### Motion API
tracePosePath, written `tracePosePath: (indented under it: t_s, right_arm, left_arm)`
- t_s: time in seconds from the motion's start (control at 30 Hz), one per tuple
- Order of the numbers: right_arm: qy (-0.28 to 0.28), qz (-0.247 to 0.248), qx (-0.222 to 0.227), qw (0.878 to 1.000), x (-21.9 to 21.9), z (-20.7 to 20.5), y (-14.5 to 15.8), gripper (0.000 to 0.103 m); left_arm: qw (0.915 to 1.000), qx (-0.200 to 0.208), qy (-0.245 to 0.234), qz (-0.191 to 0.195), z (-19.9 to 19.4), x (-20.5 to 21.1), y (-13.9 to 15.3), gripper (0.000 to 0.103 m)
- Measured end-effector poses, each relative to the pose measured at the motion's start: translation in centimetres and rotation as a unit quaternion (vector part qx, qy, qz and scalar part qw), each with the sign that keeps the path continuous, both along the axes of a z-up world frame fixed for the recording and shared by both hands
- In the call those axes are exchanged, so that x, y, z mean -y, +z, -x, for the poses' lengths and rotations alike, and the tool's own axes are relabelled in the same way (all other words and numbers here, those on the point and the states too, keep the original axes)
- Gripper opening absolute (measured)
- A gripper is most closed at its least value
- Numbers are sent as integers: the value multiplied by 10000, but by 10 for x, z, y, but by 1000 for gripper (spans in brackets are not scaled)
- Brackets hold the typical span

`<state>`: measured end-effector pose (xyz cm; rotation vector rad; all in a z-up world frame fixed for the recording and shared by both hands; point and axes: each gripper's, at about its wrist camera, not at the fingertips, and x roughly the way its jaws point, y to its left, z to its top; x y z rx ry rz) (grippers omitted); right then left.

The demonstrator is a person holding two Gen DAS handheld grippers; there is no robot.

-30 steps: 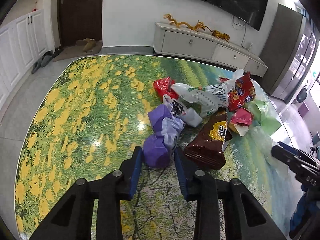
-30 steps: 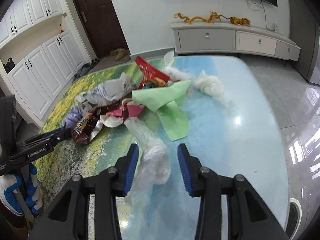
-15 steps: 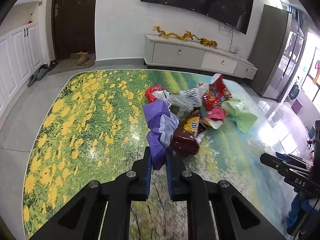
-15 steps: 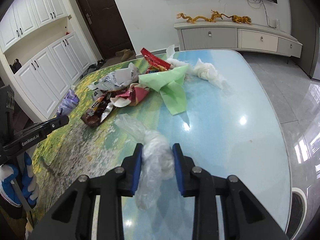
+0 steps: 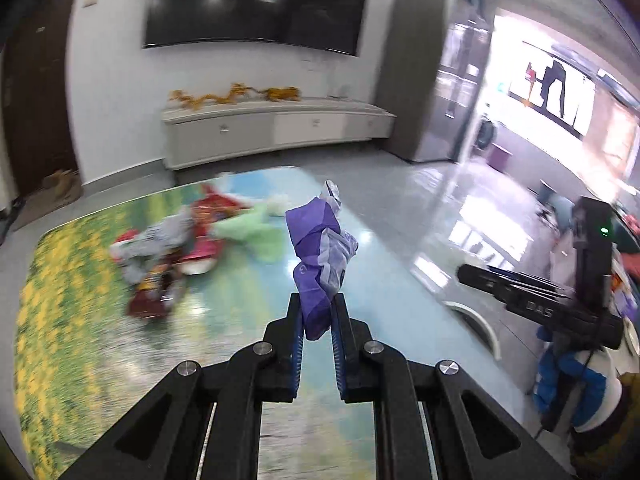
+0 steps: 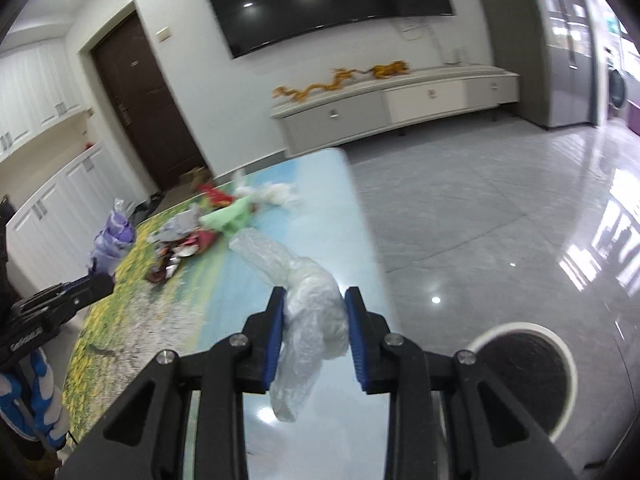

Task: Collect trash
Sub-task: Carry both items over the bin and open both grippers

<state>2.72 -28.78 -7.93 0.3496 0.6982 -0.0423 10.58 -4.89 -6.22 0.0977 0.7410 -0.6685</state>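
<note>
Two pieces of trash are in the air, so the step in hand is the carrying. In the left wrist view the left gripper [image 5: 318,326] is closed on a purple wrapper [image 5: 320,256], above the glossy flower-print table [image 5: 72,320] where more litter [image 5: 192,240] lies. In the right wrist view the right gripper [image 6: 314,320] pinches a clear plastic bag [image 6: 312,300]; the round bin [image 6: 528,364] stands on the tiled floor below (probably the next move is a release over it).

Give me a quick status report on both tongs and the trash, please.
Left tongs shut on purple bag. Right tongs shut on clear plastic bag. Bin below right, nothing in the way.
</note>
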Motion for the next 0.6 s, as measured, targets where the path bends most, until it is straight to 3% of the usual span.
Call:
tracePosePath:
  t_s: [0.13, 0.27, 0.53, 0.6]
  right_arm:
    - [-810, 27, -270, 9963, 53, 32, -15, 28]
    - [-1578, -11, -539, 9860, 102, 60, -36, 28]
    - [-2419, -162, -973, 9653, 170, 88, -75, 30]
    - [-2600, -125, -1067, 9596, 179, 93, -82, 30]
  left_arm:
    - [9969, -129, -776, -84, 13, 62, -2, 13]
    - [9878, -294, -1502, -275, 30, 131, -9, 13]
    - [9708, -939, -2145, -524, 37, 232, -40, 15]
    - [9661, -1158, -2266, -446, 34, 251, -49, 22]
